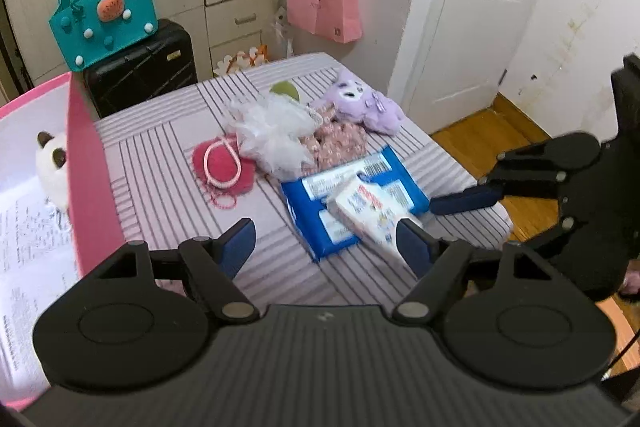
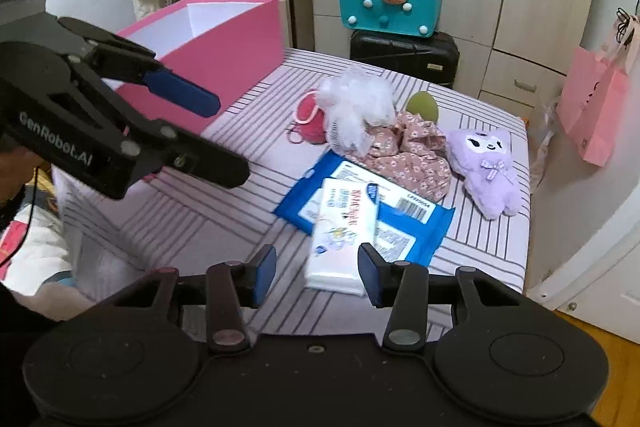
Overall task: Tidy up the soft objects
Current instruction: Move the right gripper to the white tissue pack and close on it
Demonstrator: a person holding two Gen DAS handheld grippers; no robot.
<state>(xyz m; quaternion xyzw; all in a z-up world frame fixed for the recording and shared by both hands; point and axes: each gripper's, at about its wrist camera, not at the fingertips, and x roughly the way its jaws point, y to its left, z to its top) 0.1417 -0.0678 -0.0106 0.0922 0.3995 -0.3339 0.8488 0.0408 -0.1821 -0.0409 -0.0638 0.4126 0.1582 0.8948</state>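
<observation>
Hovering nearest the lens in the right wrist view, the right gripper (image 2: 318, 271) has its jaws spread apart, with the near end of the white tissue pack (image 2: 344, 239) between the blue pads but not visibly pinched; the pack lies slanted on top of the blue wipes packet (image 2: 404, 223), both on the striped bed (image 2: 168, 219); to take the white pack alone, I judge the pads should close low across its narrow sides and lift straight up, so the slippery blue packet underneath is not dragged along; the left gripper (image 1: 326, 241) is likewise parted and empty, above bare sheet beside the pink box (image 1: 88, 163), which already holds a white plush (image 1: 50, 163) and looks like the destination; further off lie a floral cloth (image 2: 412, 155), a white mesh puff (image 2: 356, 107), a purple plush (image 2: 486, 163) and a red pad (image 2: 310, 117); legible writing is slight: "GenRobot.AI" on the left gripper's arm, a barcode on the blue packet, and print on the white pack too blurred to read
</observation>
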